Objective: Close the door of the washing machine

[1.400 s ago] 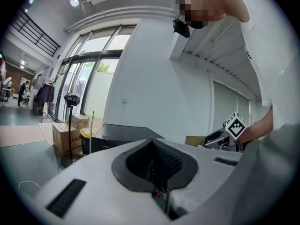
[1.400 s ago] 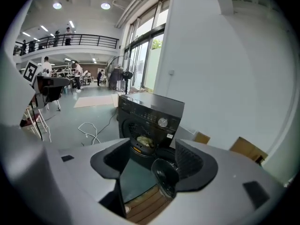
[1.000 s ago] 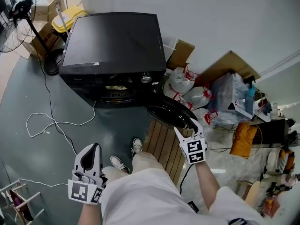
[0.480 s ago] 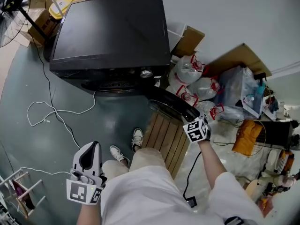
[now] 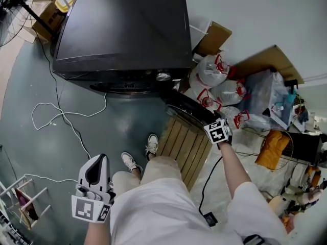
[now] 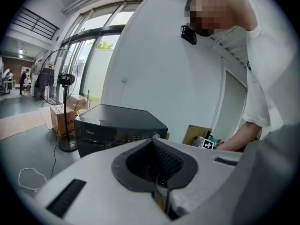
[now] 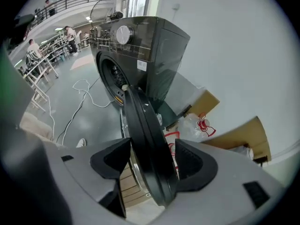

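Observation:
The black front-loading washing machine (image 5: 122, 29) stands at the top of the head view with its round door (image 5: 186, 106) swung open towards me. My right gripper (image 5: 210, 122) reaches down over the door's outer edge. In the right gripper view the door's rim (image 7: 145, 139) runs between the two pads (image 7: 112, 158) of the right gripper (image 7: 153, 161), with a gap showing on the right side, so it stands open around the rim. My left gripper (image 5: 98, 163) hangs by my left thigh, shut and empty (image 6: 157, 172), pointing towards the machine (image 6: 117, 125).
A wooden pallet (image 5: 186, 147) lies under the open door. White plastic bags (image 5: 214, 86) and cardboard (image 5: 260, 60) crowd the right side of the machine. A white cable (image 5: 56, 116) loops over the grey floor at left. My shoes (image 5: 150, 144) stand just before the pallet.
My right gripper has dropped from above the door down onto its outer rim, which now sits between the jaws. The left gripper has barely shifted and stays shut.

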Demonstrator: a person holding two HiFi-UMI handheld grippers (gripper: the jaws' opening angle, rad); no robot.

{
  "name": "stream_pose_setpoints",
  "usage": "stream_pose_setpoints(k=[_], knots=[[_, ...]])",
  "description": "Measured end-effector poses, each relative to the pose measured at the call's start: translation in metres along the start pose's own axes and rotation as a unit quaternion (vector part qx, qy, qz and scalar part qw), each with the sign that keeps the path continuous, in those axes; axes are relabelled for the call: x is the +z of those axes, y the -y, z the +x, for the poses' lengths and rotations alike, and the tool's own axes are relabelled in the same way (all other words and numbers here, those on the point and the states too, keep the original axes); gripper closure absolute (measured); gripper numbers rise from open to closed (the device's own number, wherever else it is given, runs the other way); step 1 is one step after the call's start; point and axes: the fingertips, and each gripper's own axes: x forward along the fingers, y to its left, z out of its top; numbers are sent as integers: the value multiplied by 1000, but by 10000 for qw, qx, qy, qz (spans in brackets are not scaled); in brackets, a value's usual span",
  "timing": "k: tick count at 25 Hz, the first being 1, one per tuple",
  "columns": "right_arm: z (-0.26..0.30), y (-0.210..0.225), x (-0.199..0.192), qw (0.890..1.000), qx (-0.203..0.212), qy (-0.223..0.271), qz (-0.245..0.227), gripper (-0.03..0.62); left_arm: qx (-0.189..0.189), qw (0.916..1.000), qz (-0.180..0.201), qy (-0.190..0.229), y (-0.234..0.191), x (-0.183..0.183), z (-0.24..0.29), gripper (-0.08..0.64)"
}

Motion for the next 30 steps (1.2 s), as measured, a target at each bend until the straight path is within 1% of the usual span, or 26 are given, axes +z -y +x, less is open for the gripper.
stream_pose_setpoints(k=[3, 8, 11, 15, 19, 21, 24, 30], knots=[[6, -2, -1, 9994, 115, -184, -259, 321, 46, 10000, -52, 13, 0, -2, 1, 557], [9, -4, -7, 9982, 384, -422, -173, 321, 126, 9998, -88, 85, 0, -3, -4, 557], [10, -5, -9, 9974, 452, -546, -151, 325, 171, 9997, -129, 132, -3, -3, -8, 557], [9, -8, -10, 9970, 442, -628, -93, 327, 178, 9995, -140, 206, -10, -7, -9, 557], [10, -15, -11, 9964, 388, -749, -70, 327, 126, 9989, -159, 416, -23, -10, -4, 557], [11, -20, -12, 9959, 297, -843, -126, 330, 106, 9985, -205, 500, -32, -14, -3, 557], [14, -33, -14, 9952, 146, -947, -199, 331, 130, 9977, -274, 607, -52, -27, -9, 557], [10, -58, -23, 9945, 96, -1005, -268, 342, 341, 9952, -499, 771, -86, -65, -33, 557]])
